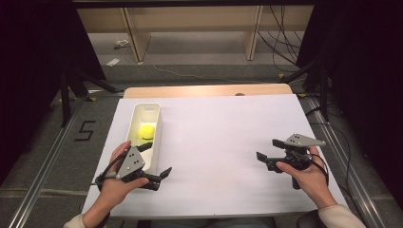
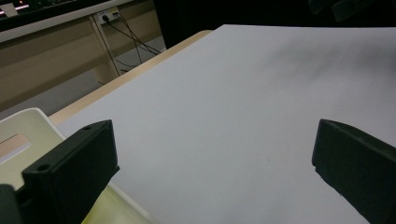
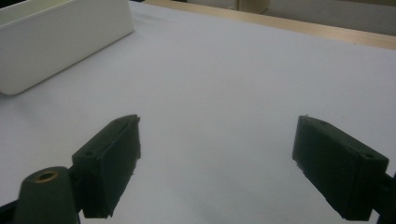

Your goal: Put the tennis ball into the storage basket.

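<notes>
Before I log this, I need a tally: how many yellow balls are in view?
1. The yellow ball lies inside the white bin at the table's left, just ahead of the left tongs. The bin's walls could hide more.

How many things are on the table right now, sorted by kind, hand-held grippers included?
White bin: 1
Yellow ball, lying inside the bin: 1
Hand-held grippers: 2, the left hand-held gripper with its jaws apart at the bin's near end, the right hand-held gripper with its jaws apart over the white sheet
Total: 4
</notes>
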Demonstrator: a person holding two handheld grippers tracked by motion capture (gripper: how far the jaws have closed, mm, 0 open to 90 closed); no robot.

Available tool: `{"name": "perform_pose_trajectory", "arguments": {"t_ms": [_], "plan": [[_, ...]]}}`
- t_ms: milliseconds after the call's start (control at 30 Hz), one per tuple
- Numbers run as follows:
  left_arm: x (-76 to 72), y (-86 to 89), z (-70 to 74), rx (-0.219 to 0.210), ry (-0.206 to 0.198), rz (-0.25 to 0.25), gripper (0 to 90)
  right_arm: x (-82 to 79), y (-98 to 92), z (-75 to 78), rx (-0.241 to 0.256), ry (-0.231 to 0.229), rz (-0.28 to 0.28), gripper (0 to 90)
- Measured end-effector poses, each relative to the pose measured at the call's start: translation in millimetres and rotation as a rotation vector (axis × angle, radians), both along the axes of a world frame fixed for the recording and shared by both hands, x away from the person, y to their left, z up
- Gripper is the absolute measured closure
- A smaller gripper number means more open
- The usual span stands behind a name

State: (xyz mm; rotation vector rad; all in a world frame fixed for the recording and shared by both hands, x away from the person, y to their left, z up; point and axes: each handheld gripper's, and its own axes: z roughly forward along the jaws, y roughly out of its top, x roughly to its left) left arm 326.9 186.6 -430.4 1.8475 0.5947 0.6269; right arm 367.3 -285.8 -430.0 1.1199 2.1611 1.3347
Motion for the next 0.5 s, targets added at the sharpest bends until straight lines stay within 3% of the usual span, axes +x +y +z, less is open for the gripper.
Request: {"name": "perform_pose_trajectory", "arguments": {"t_ms": [500], "plan": [[0.1, 0.0, 0.9, -0.006, -0.003, -0.002, 0.0, 0.5, -3.2, -1.3, 0.007, -0.022, -0.019, 15.9]]}}
